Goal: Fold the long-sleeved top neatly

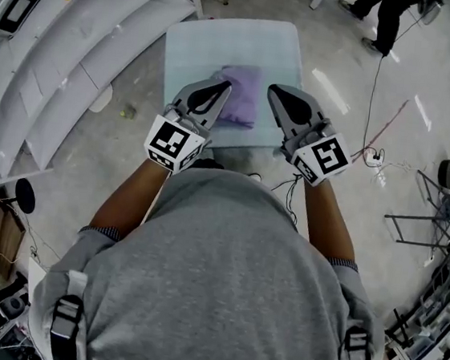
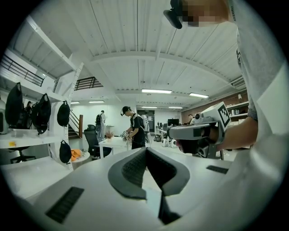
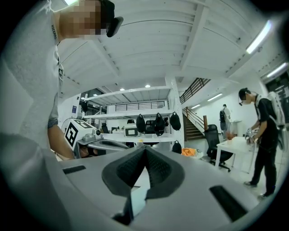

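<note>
Both claws are clamped fully together with nothing in them. My left gripper (image 1: pixel 216 91) and right gripper (image 1: pixel 282 99) hang side by side above the pale blue square padded table (image 1: pixel 225 38). Both point roughly level out across the workshop, not down at the work.

The lilac long-sleeved fabric top (image 1: pixel 244 93) lies folded into a compact little bundle near the table's front middle. In the head view it shows between the two grippers. No cloth is in either set of jaws: in each gripper view the dark ribbed pads just meet at the tips. The left gripper view also catches the right gripper (image 2: pixel 198 133) just beside it, and a person in a dark shirt (image 2: pixel 134 131) at a white desk (image 2: pixel 115 142) far back.
</note>
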`<control>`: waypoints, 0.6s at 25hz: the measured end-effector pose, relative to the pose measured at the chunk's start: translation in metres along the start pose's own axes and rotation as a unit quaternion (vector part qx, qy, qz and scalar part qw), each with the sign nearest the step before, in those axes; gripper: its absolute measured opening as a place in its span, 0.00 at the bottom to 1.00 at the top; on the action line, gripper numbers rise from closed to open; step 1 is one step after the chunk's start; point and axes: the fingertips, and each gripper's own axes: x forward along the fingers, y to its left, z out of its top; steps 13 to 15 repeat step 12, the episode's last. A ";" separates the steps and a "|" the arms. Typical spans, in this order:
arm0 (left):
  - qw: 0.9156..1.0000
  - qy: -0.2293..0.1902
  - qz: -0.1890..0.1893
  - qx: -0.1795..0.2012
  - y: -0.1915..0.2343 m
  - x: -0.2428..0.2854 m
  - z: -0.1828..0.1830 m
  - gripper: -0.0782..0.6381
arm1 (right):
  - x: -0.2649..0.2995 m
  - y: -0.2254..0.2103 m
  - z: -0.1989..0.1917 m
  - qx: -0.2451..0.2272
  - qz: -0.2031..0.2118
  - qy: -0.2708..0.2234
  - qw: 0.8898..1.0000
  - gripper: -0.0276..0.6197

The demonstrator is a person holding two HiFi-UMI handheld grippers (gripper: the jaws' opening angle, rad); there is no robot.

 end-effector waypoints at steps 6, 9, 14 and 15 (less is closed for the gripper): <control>1.000 0.007 -0.003 -0.003 -0.004 0.001 -0.004 0.13 | -0.002 0.001 -0.005 0.004 0.005 0.006 1.000 0.05; 1.000 0.004 -0.003 0.000 -0.006 0.007 -0.001 0.13 | -0.006 -0.003 -0.003 0.004 0.002 0.005 1.000 0.05; 1.000 -0.001 -0.002 0.005 -0.006 0.013 0.003 0.13 | -0.008 -0.009 -0.001 0.004 -0.003 0.004 1.000 0.05; 1.000 -0.001 -0.002 0.005 -0.006 0.013 0.003 0.13 | -0.008 -0.009 -0.001 0.004 -0.003 0.004 1.000 0.05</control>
